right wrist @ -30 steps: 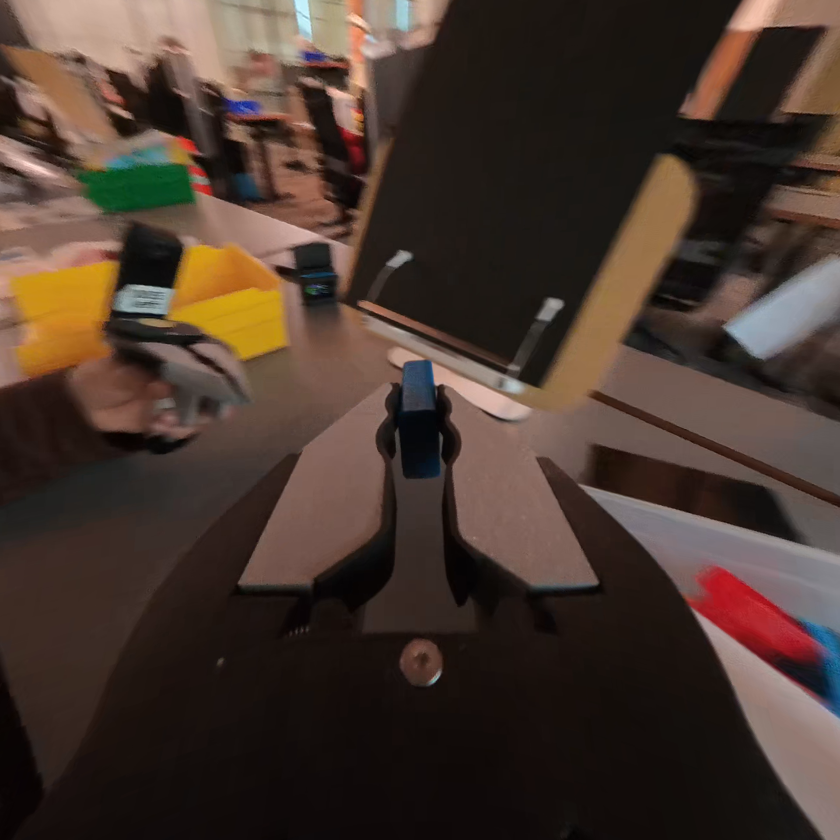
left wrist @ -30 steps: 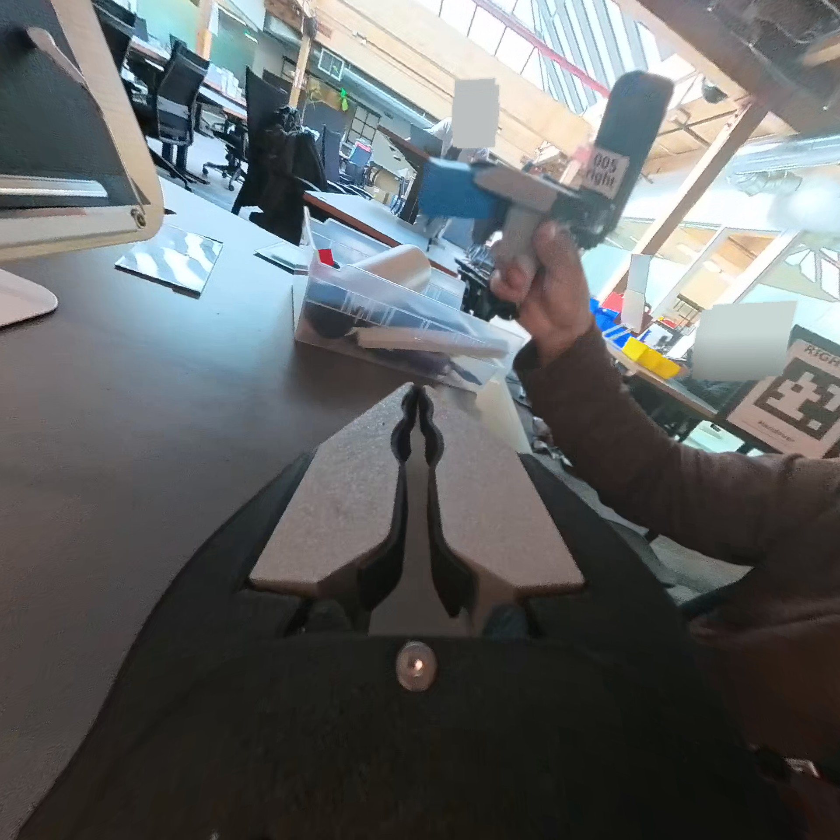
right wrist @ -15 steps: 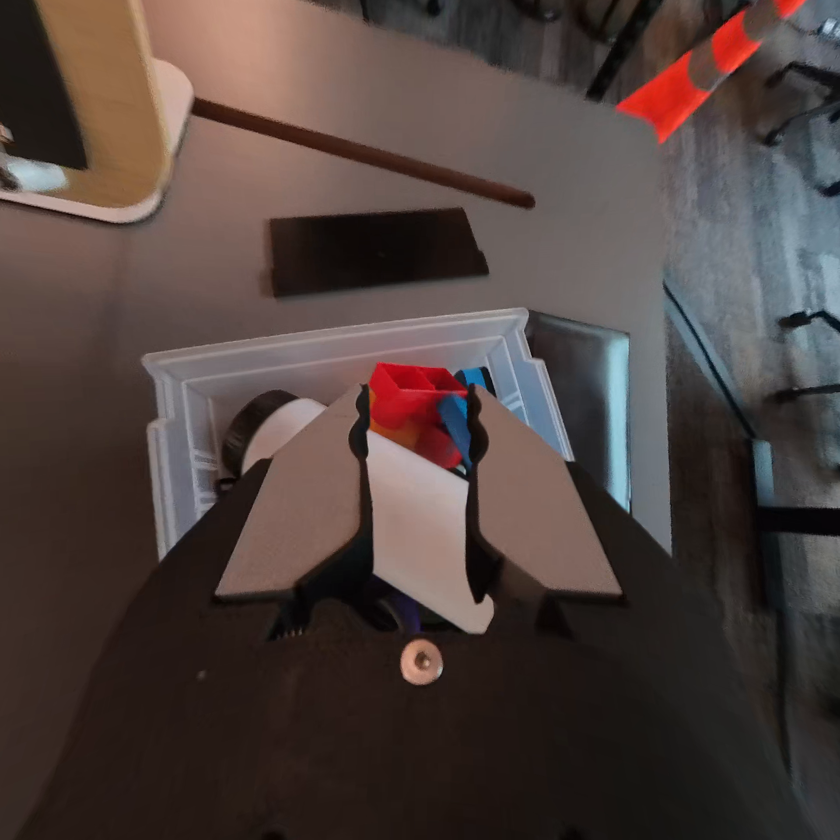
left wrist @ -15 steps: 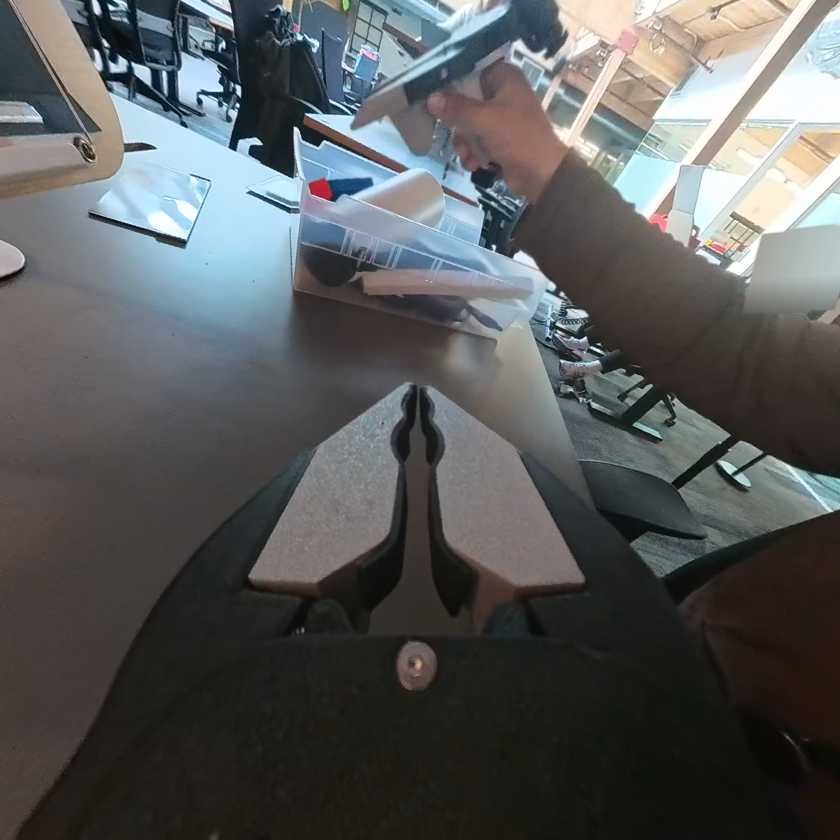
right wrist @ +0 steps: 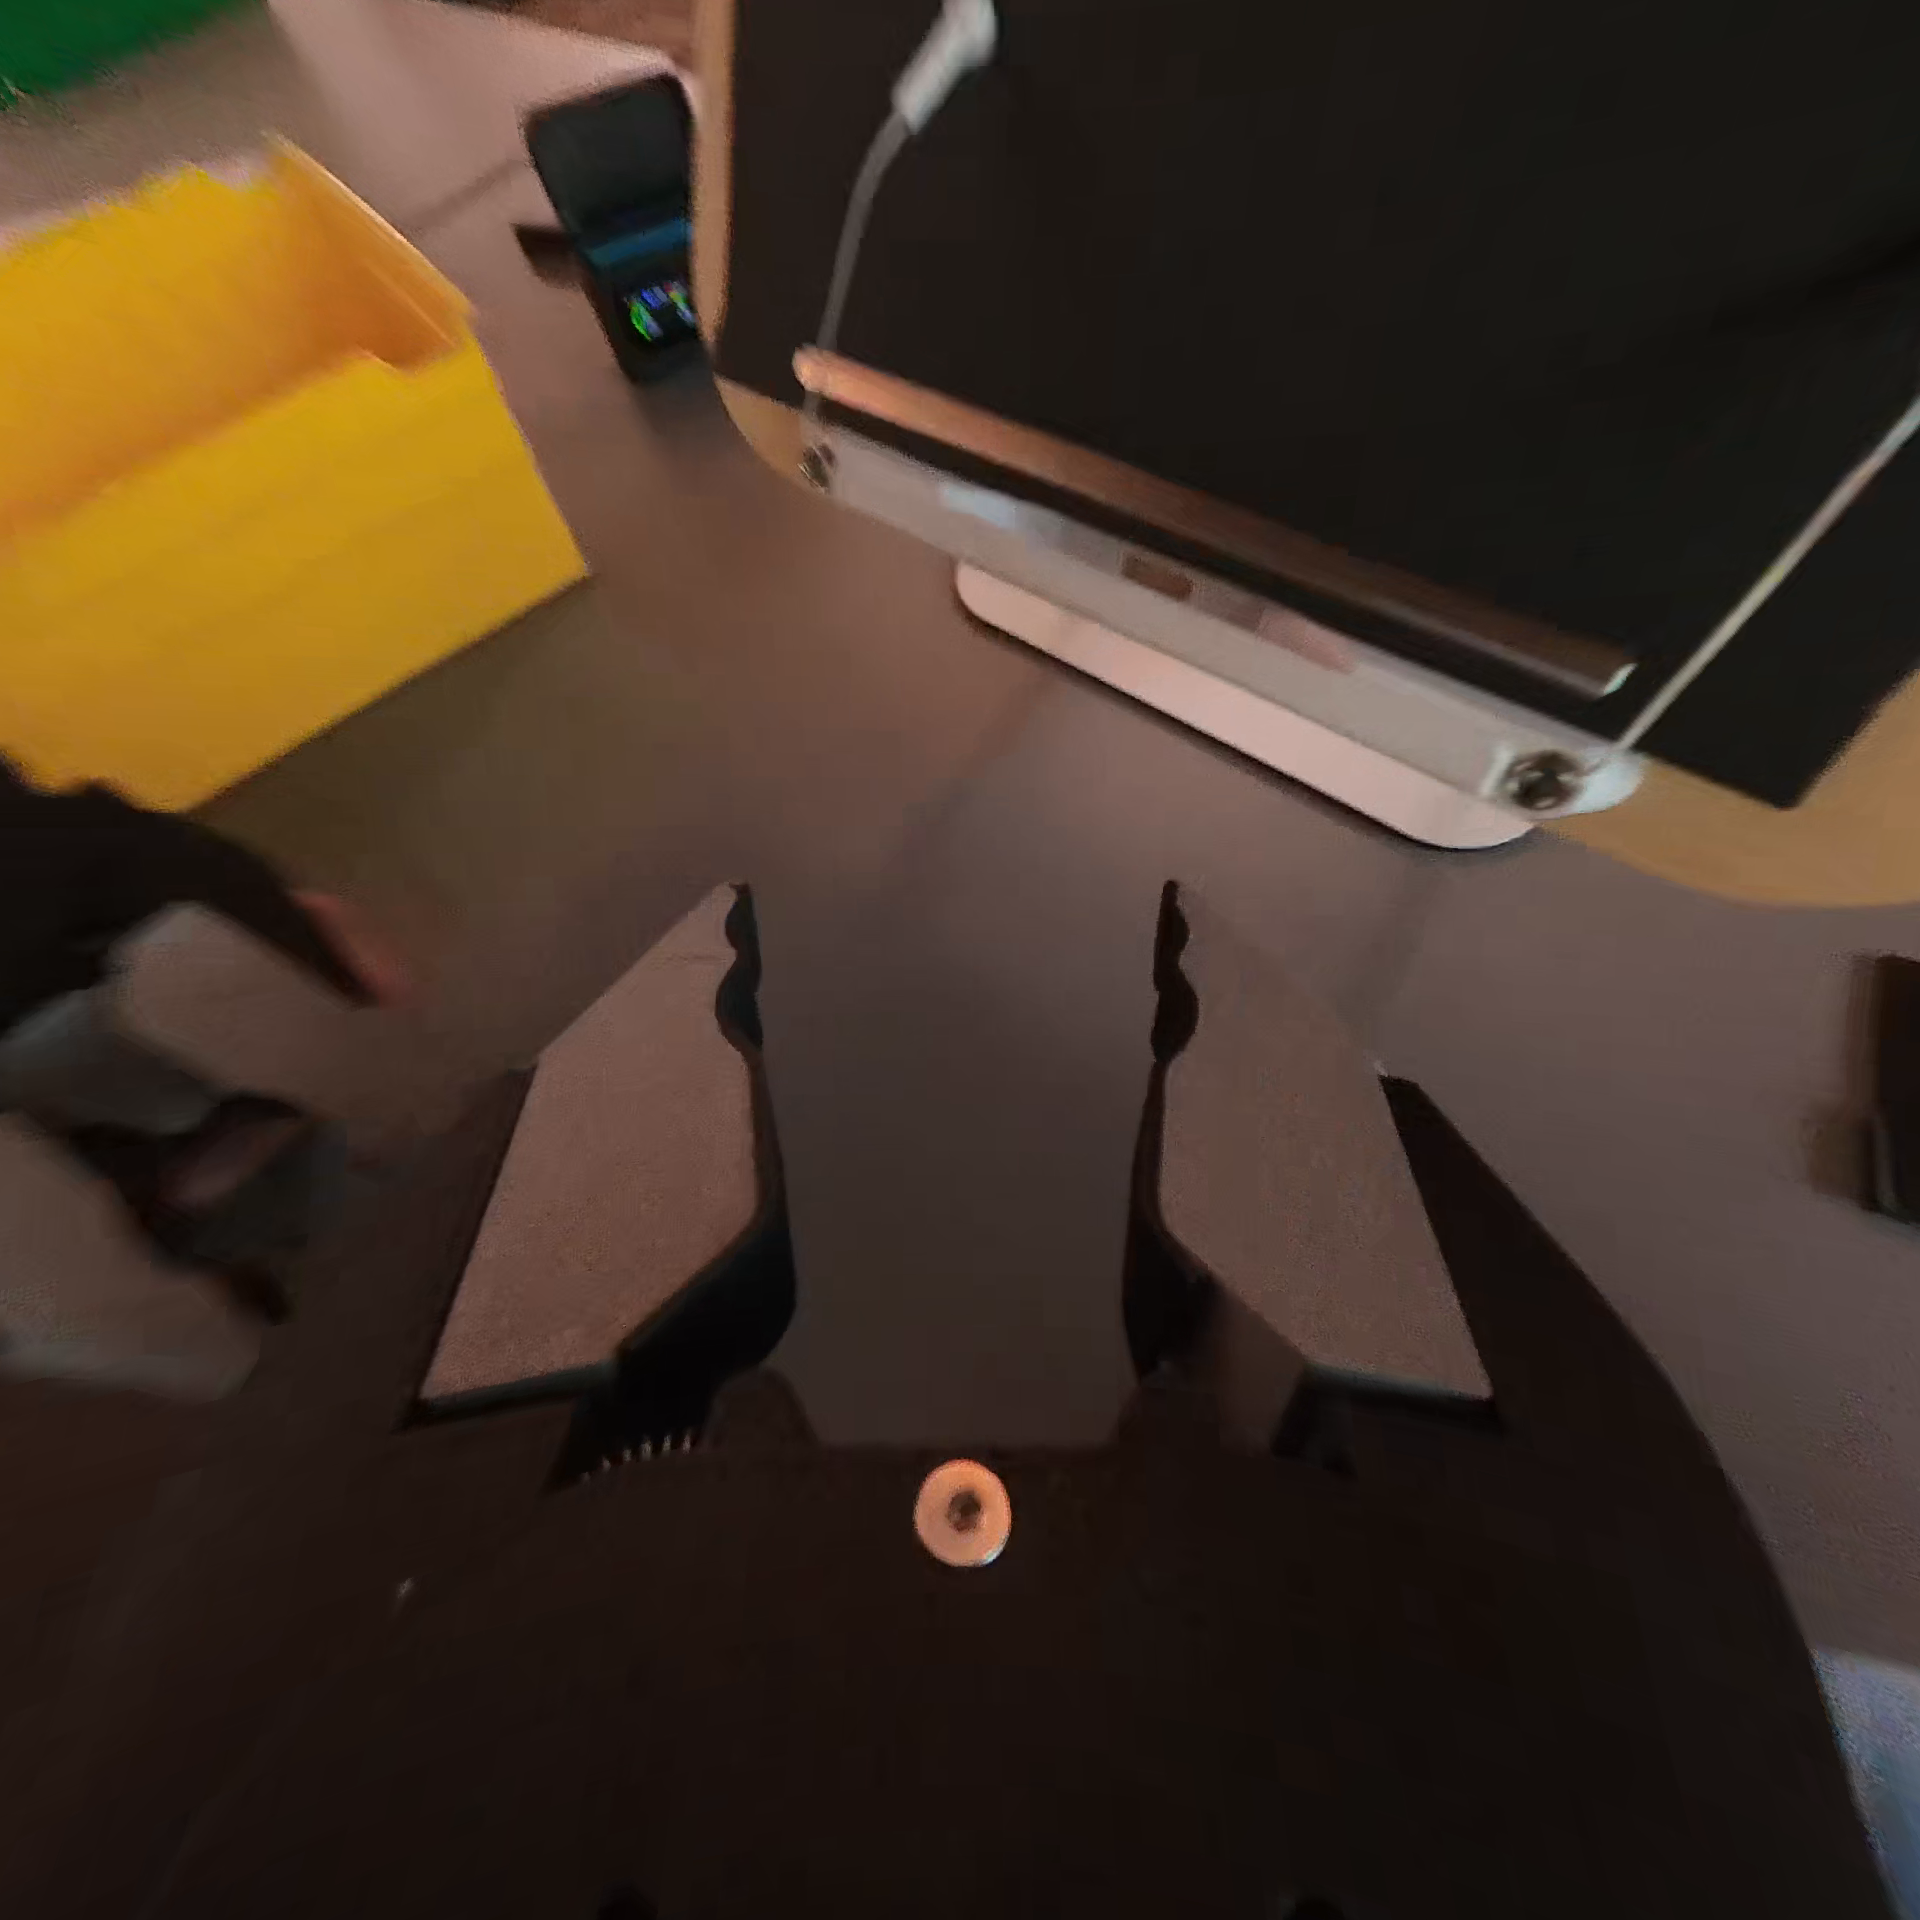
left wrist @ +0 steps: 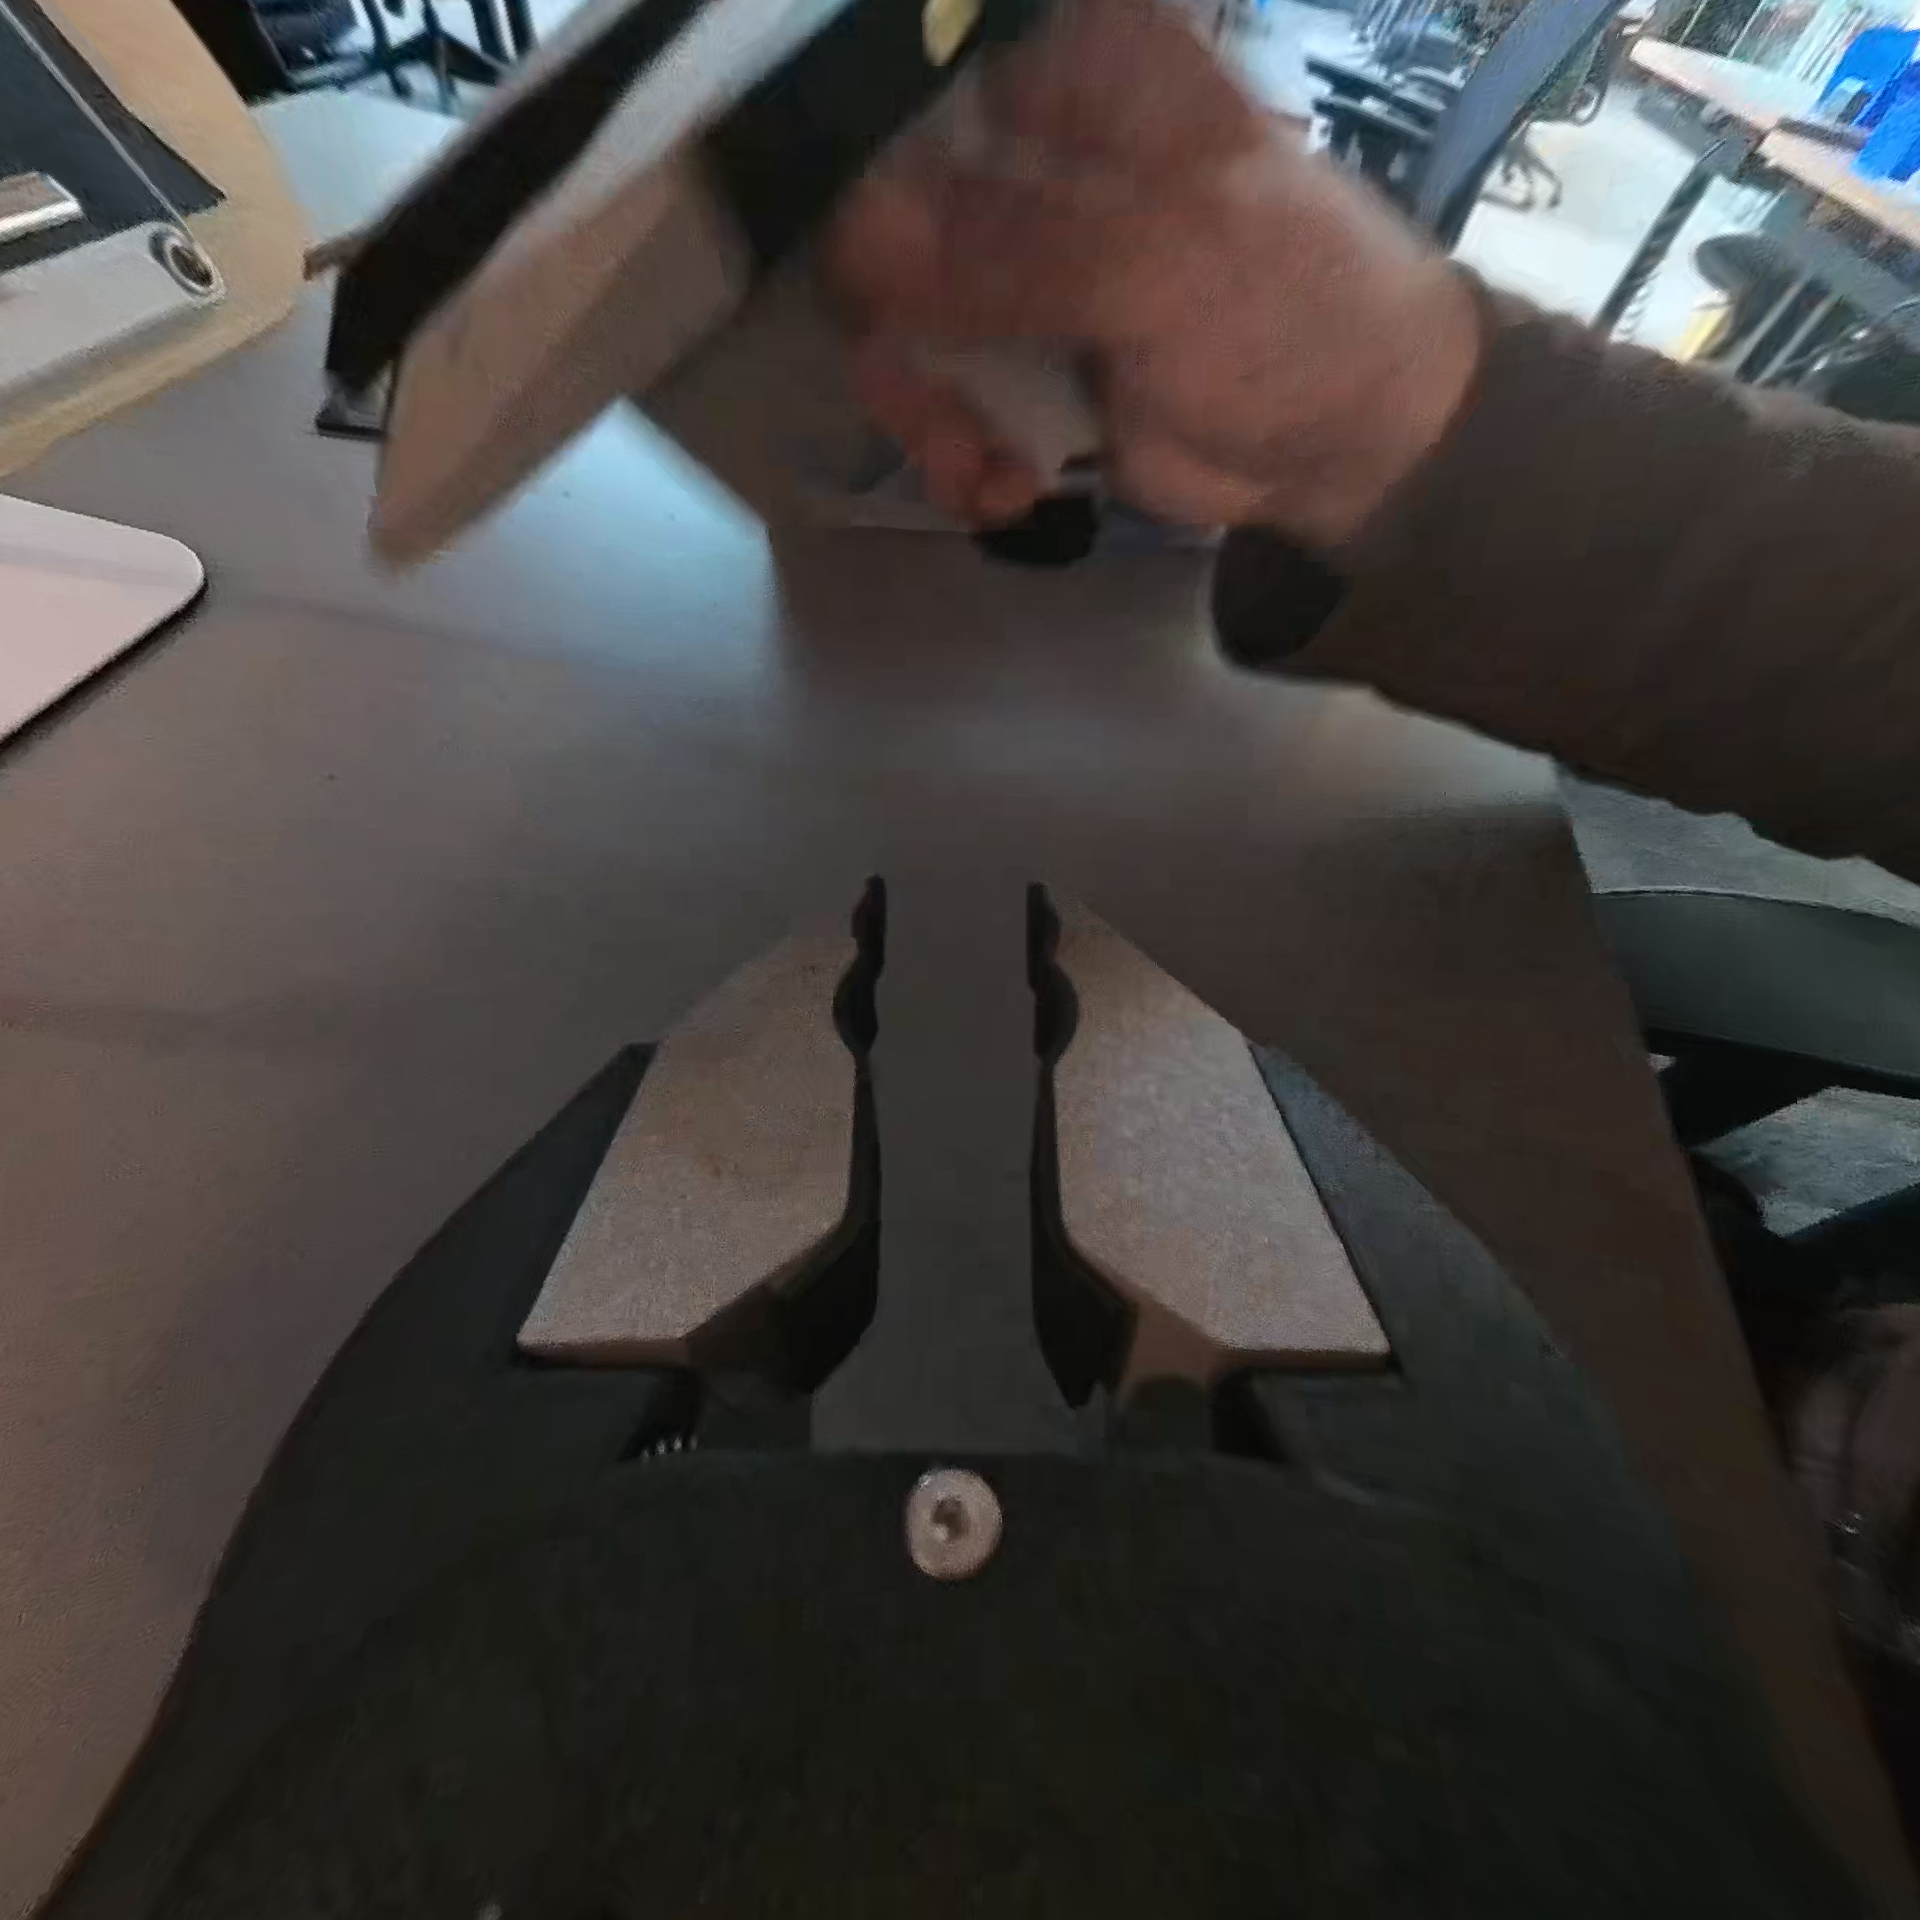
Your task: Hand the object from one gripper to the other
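No object for handing over shows in either view. My left gripper (left wrist: pixel 951 888) is slightly open and empty, low over the dark table (left wrist: pixel 312 935). My right gripper (right wrist: pixel 956 894) is wide open and empty above the same table (right wrist: pixel 935 748). In the left wrist view the right gripper is a blur at the top, one grey finger (left wrist: pixel 540 312) pointing down-left, held by a hand (left wrist: pixel 1143 312) in a brown sleeve. In the right wrist view a blurred dark sleeve and hand (right wrist: pixel 187 935) sit at the left edge.
A monitor (right wrist: pixel 1351 260) on a white foot (right wrist: pixel 1247 717) stands ahead of the right gripper; its foot also shows in the left wrist view (left wrist: pixel 62 623). A yellow bin (right wrist: pixel 239 499) and a small black device (right wrist: pixel 634 239) stand at the left. A chair (left wrist: pixel 1766 987) lies beyond the table's right edge. To the monitor (right wrist: pixel 1351 260): right tips about 12 cm, left tips about 25 cm.
The right gripper held a blue block, opened over a clear bin of parts, then swung back over the table, empty and wider open. The left gripper went from shut to slightly open.
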`<state>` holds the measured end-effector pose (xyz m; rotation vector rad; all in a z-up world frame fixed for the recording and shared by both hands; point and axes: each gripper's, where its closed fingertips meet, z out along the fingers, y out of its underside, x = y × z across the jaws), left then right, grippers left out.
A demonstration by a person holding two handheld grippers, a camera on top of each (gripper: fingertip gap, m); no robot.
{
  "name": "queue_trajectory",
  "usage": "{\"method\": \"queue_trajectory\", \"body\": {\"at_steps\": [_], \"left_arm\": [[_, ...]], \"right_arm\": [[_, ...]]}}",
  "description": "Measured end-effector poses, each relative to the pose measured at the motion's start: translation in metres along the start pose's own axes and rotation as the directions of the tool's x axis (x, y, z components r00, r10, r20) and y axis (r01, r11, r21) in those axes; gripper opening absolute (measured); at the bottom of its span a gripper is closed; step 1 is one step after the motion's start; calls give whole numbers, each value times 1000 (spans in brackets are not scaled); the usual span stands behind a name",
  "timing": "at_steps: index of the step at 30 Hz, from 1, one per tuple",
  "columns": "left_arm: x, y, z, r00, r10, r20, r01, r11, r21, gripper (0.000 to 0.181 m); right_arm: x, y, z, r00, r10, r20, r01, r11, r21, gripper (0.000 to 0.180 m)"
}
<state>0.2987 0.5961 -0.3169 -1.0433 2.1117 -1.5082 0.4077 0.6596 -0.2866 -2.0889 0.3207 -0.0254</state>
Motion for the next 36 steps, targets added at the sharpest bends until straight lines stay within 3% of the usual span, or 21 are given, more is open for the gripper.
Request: {"method": "queue_trajectory", "body": {"at_steps": [1, 5, 6, 7, 11, 15, 18, 20, 22, 25, 27, 29, 30, 32, 36], "left_arm": [[0, 0, 0, 1000, 16, 11, -16, 1000, -3, 24], [3, -11, -5, 999, 39, 30, -40, 999, 31, 26], [5, -15, -7, 999, 34, 30, -35, 999, 42, 29], [8, -18, -9, 999, 32, 26, -33, 998, 48, 34], [20, -19, -13, 996, 85, 37, -86, 996, 19, 58], [47, -13, -33, 998, 41, 46, -40, 999, -22, 78], [72, -15, -69, 999, 20, 34, -19, 1000, -8, 78], [74, -23, -105, 998, -14, 64, 14, 1000, 3, 68], [51, -33, -151, 977, -47, 210, 47, 999, 3, 52], [-15, -50, -236, 853, -51, 519, 29, 998, 50, 29], [-65, -41, -285, 739, -73, 669, 80, 997, 21, 34], [-116, -17, -317, 647, -105, 756, 197, 980, -32, 60], [-140, -3, -326, 614, -126, 779, 256, 966, -45, 65], [-181, 27, -331, 564, -180, 806, 370, 927, -52, 55], [-231, 83, -322, 509, -295, 808, 588, 805, -77, 55]], "right_arm": [[4, 8, 16, 1000, 0, -13, 0, 1000, -13, 71], [14, 32, 60, 999, 1, -35, -1, 1000, 3, 60], [12, 40, 66, 1000, 5, -16, -6, 998, -64, 61], [12, 44, 71, 1000, -14, -14, 12, 995, -100, 68], [6, 46, 72, 995, -96, -25, 92, 989, -114, 65], [3, 50, 71, 993, -113, -14, 111, 985, -130, 69], [2, 48, 69, 995, -99, -2, 98, 989, -110, 69], [1, 47, 68, 996, -86, 11, 87, 991, -103, 69], [1, 47, 66, 997, -78, 18, 79, 992, -96, 68], [0, 46, 64, 997, -74, 23, 76, 993, -88, 69], [-1, 47, 64, 997, -80, 22, 82, 993, -89, 68], [-2, 48, 63, 996, -87, 17, 88, 992, -92, 68], [-3, 48, 63, 996, -91, 16, 92, 991, -93, 68], [-5, 49, 63, 995, -100, 17, 101, 990, -96, 68], [-7, 51, 63, 993, -120, 11, 121, 987, -104, 68]]}}
